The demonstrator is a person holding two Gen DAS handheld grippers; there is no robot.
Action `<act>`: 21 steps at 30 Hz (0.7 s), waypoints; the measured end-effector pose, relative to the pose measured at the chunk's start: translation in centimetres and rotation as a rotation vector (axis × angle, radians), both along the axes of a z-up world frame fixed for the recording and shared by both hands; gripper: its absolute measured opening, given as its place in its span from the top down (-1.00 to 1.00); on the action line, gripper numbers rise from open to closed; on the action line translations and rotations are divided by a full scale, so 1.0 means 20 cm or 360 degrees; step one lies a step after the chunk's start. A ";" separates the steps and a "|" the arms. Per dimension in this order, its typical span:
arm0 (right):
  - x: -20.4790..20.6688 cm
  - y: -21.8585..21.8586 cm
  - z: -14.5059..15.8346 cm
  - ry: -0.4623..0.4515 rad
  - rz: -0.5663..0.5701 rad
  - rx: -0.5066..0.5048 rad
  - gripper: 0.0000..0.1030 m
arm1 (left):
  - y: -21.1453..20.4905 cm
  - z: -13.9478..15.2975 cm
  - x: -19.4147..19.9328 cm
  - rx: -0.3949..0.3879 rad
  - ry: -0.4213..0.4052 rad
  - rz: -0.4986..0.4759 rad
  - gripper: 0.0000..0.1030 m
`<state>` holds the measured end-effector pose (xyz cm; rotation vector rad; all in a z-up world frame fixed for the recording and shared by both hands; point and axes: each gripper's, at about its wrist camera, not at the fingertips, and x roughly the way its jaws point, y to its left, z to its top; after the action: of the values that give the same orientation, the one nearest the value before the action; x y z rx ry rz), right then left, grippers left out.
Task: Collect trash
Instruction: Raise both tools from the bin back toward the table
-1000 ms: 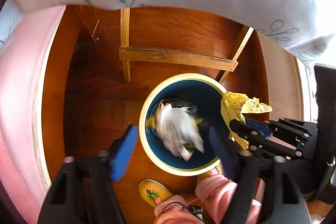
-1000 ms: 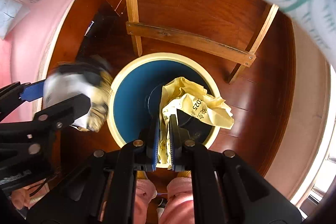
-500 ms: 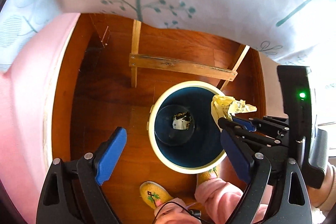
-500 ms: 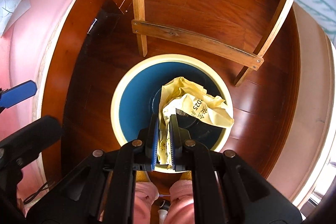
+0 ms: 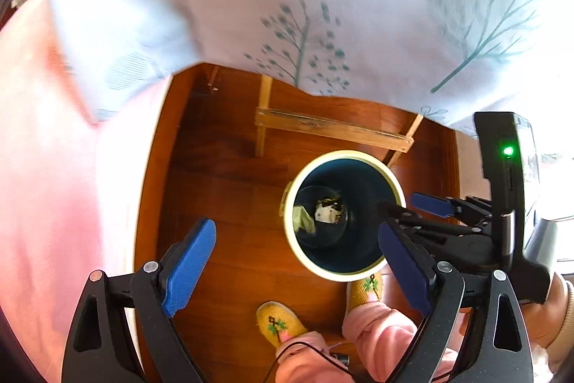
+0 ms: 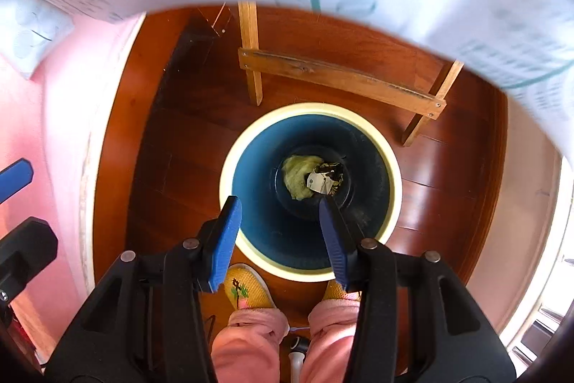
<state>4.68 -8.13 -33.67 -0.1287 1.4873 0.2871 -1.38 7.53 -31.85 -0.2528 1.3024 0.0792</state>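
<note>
— While your right gripper [image 6: 278, 225] hangs over the bin, are its ribbed blue pads gripping anything?
— No; your jaws have just been opening, nothing between them. Your left gripper [image 5: 292, 261] gapes too.
— And the trash?
— Crumpled yellow paper [image 6: 299, 176] and a white scrap [image 6: 319, 183] lie at the bottom of the round, cream-rimmed blue bin [image 6: 389, 157] on glossy wood floor [image 6: 448, 196].
</note>
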 end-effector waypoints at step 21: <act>-0.23 -0.13 1.42 -0.0295 -0.0074 0.0181 0.18 | -0.11 1.28 -0.21 0.0151 -0.0253 -0.0118 -0.28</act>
<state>0.03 -10.72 -5.36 -0.0287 1.2857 0.3130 -5.54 5.28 -6.27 -0.1268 1.1454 0.0564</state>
